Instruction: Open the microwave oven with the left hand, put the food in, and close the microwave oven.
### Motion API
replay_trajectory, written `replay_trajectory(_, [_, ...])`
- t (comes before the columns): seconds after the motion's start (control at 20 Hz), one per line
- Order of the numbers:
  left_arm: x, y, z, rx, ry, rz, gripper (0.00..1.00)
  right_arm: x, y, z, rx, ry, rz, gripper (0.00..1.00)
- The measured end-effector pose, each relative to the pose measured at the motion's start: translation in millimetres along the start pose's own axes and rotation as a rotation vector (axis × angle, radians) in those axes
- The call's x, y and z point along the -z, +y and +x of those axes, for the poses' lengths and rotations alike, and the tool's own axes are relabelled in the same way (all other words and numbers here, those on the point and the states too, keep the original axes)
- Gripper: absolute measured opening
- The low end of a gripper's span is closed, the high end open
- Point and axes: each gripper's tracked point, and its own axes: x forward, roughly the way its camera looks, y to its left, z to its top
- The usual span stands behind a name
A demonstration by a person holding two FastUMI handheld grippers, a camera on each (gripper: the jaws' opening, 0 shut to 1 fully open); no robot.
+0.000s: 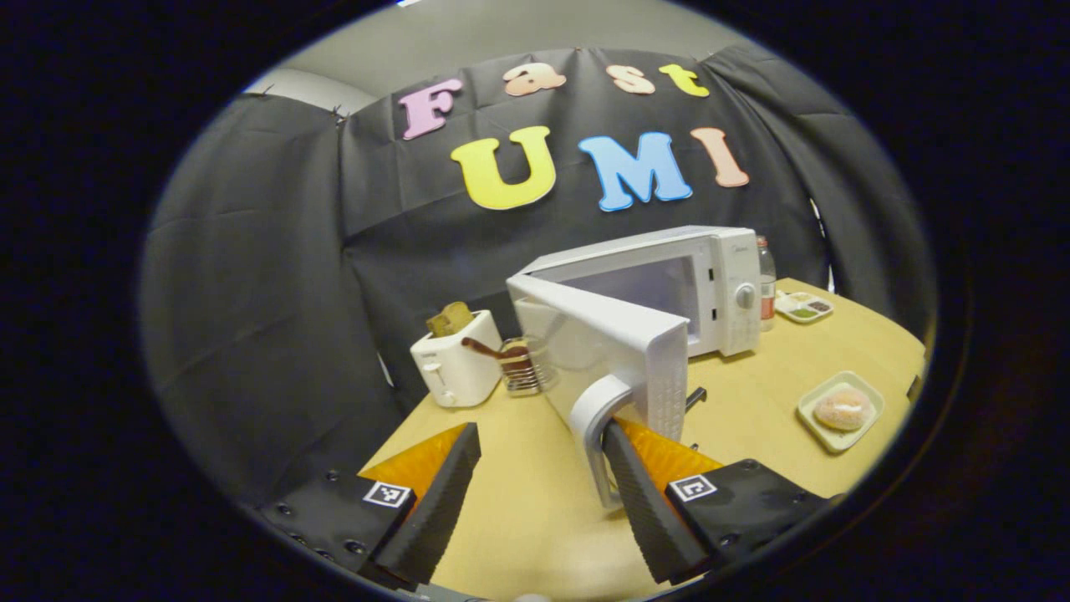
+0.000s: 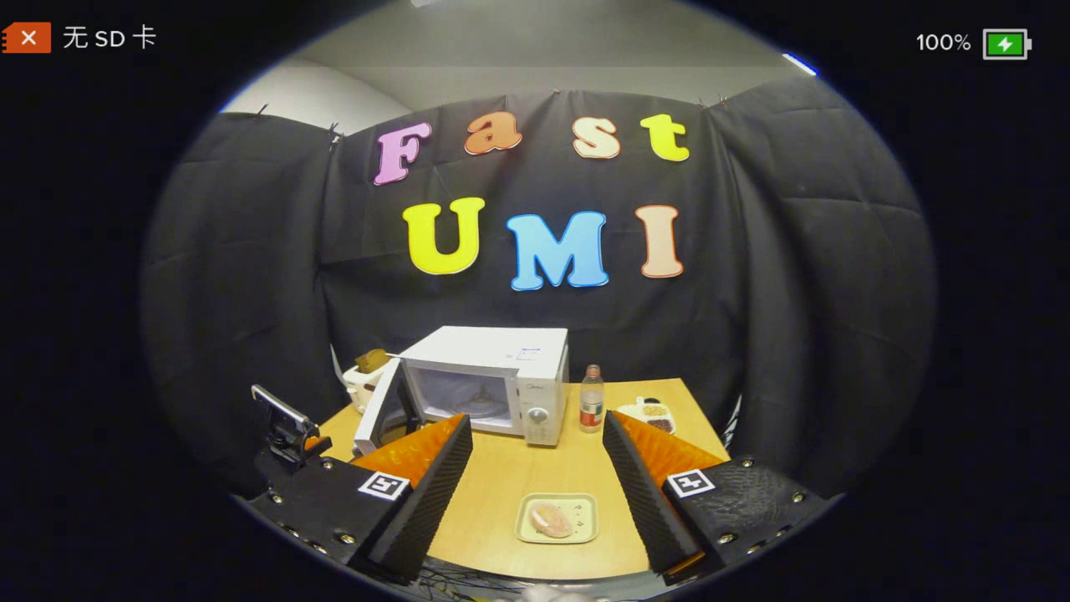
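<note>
Between my right gripper [image 2: 535, 477], spread wide and empty, the food [image 2: 552, 520] on its plate [image 2: 579, 507] lies dead ahead, while my left gripper [image 1: 539, 477], also unclenched, hooks one finger behind the microwave door handle [image 1: 595, 411].

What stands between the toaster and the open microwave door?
A wire rack holding a brown utensil stands between the toaster and the door, seen in the left gripper view.
</note>
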Motion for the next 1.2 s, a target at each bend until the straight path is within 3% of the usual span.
replay_trajectory(0.3, [27, 88, -9, -0.137, 0.049, -0.035, 1.00, 8, 22, 11, -0.055, 0.004, -0.031, 0.96])
replay_trajectory(0.35, [25, 94, -12, -0.148, 0.044, -0.028, 0.94, 8, 23, 13, -0.061, 0.003, -0.031, 0.96])
replay_trajectory(0.65, [5, 98, -47, -0.140, -0.003, -0.029, 0.92, 26, 13, 25, -0.058, 0.010, -0.100, 0.96])
replay_trajectory(0.85, [-28, 80, -88, -0.101, -0.052, -0.054, 1.00, 90, -15, 42, -0.044, 0.097, -0.190, 0.96])
replay_trajectory(0.9, [-40, 74, -98, -0.095, -0.067, -0.067, 0.92, 115, -23, 46, -0.047, 0.136, -0.208, 0.96])
replay_trajectory(0.95, [-54, 69, -108, -0.083, -0.089, -0.079, 0.96, 139, -32, 51, -0.042, 0.187, -0.229, 0.96])
replay_trajectory(1.1, [-106, 54, -131, -0.068, -0.145, -0.120, 0.92, 200, -51, 65, -0.055, 0.305, -0.233, 0.96])
replay_trajectory(1.15, [-120, 45, -136, -0.062, -0.154, -0.132, 1.00, 216, -56, 70, -0.067, 0.336, -0.242, 0.96])
replay_trajectory(1.2, [-137, 37, -143, -0.056, -0.169, -0.145, 1.00, 233, -57, 77, -0.083, 0.366, -0.252, 0.96])
